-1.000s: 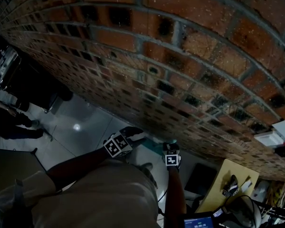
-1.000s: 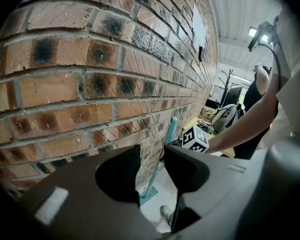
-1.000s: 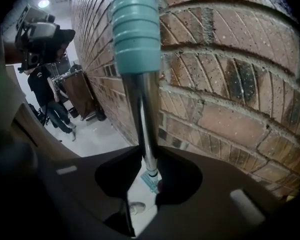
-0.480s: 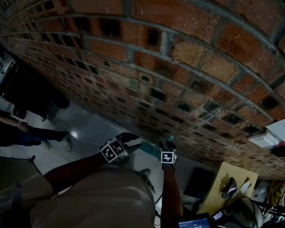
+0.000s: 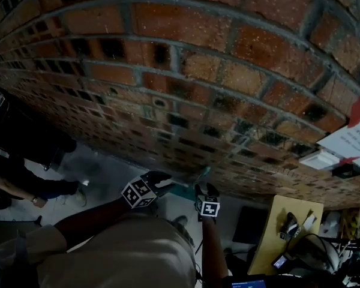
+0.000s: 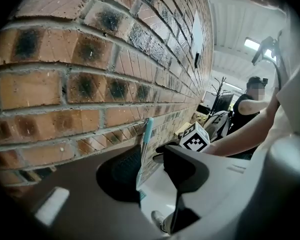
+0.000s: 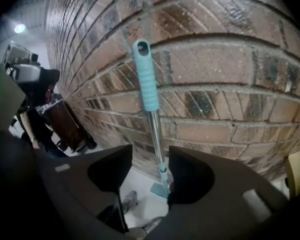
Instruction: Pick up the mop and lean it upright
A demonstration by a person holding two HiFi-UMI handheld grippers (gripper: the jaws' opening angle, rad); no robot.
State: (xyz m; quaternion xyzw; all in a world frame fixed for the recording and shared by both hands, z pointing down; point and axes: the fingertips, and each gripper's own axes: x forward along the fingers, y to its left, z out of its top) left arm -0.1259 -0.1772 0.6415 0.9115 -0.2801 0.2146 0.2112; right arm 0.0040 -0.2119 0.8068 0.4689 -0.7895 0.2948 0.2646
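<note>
The mop stands upright against the brick wall (image 5: pixel 186 77). In the right gripper view its teal handle (image 7: pixel 146 79) and metal shaft (image 7: pixel 155 134) rise from the mop head (image 7: pixel 159 189) on the floor. My right gripper (image 7: pixel 150 170) is open: its jaws have just been opening, and the shaft shows in the gap close to the right jaw, with no pad pressing on it. My left gripper (image 6: pixel 151 166) has been closing slightly. The shaft (image 6: pixel 143 156) lies by its left jaw, with a clear gap to the other. In the head view both grippers (image 5: pixel 161 179) (image 5: pixel 206 192) sit below the handle (image 5: pixel 203 173).
A person (image 6: pixel 250 104) stands beyond my right arm. Other people's legs (image 5: pixel 24 188) are at the left on the pale floor. A yellow board (image 5: pixel 285 227) with small items and cables lies at the right. A white notice (image 5: pixel 354 137) hangs on the wall.
The right gripper's jaws have spread and it has lifted a little. The head view has swung up toward the wall. The people at the left have shifted.
</note>
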